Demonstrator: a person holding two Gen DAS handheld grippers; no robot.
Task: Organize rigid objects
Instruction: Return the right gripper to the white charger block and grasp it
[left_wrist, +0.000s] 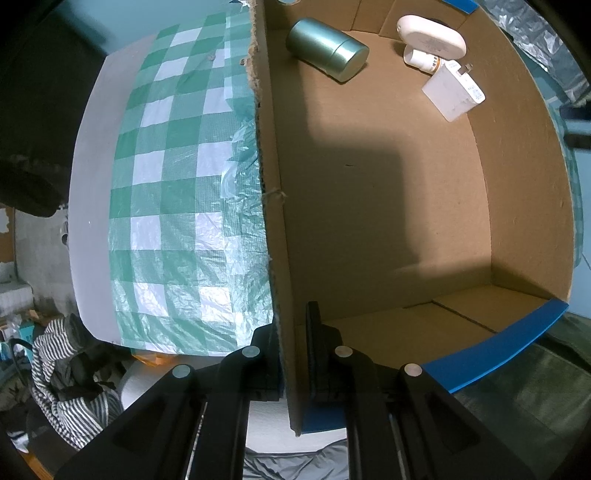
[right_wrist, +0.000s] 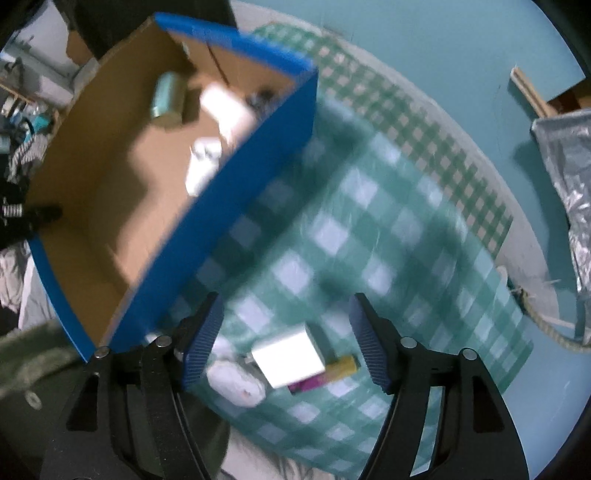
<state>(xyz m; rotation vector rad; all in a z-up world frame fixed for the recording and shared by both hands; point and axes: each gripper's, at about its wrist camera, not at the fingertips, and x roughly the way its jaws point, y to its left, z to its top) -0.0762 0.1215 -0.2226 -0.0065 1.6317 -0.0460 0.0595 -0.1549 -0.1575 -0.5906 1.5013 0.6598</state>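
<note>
My left gripper (left_wrist: 291, 354) is shut on the near wall of a cardboard box (left_wrist: 275, 221) with blue outsides. Inside the box lie a green metal tin (left_wrist: 327, 50), a white oval case (left_wrist: 430, 37), a small white bottle (left_wrist: 421, 59) and a white charger block (left_wrist: 452, 90). In the right wrist view, my right gripper (right_wrist: 286, 345) is open above a white cube (right_wrist: 288, 360), a yellow-and-purple tube (right_wrist: 328, 373) and a white round object (right_wrist: 236, 380) on the checkered cloth. The box (right_wrist: 236, 192) stands to its left.
A green-and-white checkered plastic cloth (left_wrist: 177, 206) covers the table (left_wrist: 92, 221). Striped clothing (left_wrist: 62, 369) lies below the table's left edge. A silver foil bag (right_wrist: 569, 177) and a rope (right_wrist: 543, 325) sit at the right.
</note>
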